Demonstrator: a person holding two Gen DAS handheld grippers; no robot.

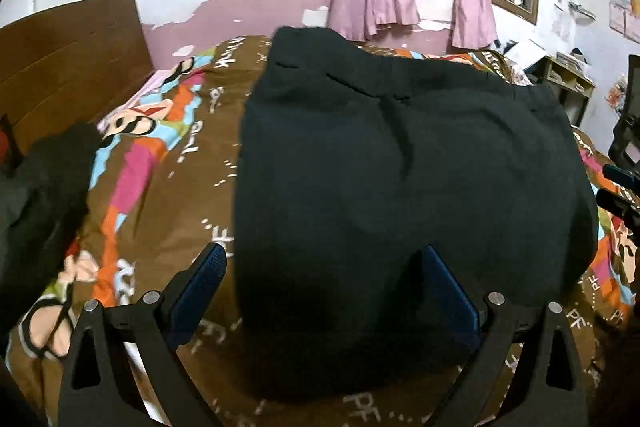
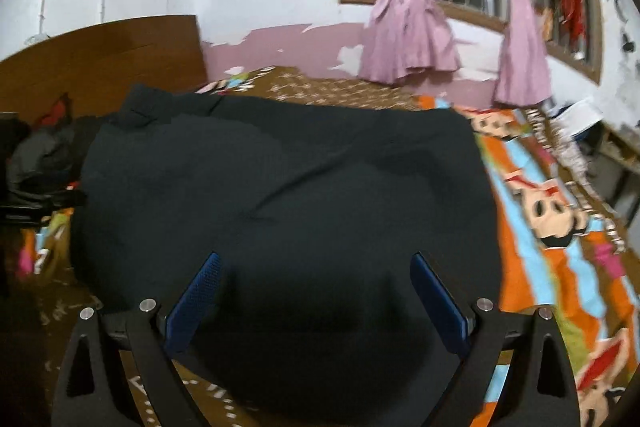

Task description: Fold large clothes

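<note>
Holding: nothing, in either hand.
Left tool (image 1: 324,259): my jaws spread over folded black garment (image 1: 400,167).
Right tool (image 2: 316,267): spread, empty.
Garment: flat on bed (image 1: 160,195).

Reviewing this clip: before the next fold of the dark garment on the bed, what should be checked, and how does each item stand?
1. Left tool open, nothing clamped: ok.
2. Right tool open, nothing clamped: ok.
3. Dark garment lying on the patterned bedspread: ok.
4. Surface smooth: not ok, creases run across the middle.
5. Near hem within reach of both tools: ok.
6. Other dark clothes kept apart from it: ok.
</note>
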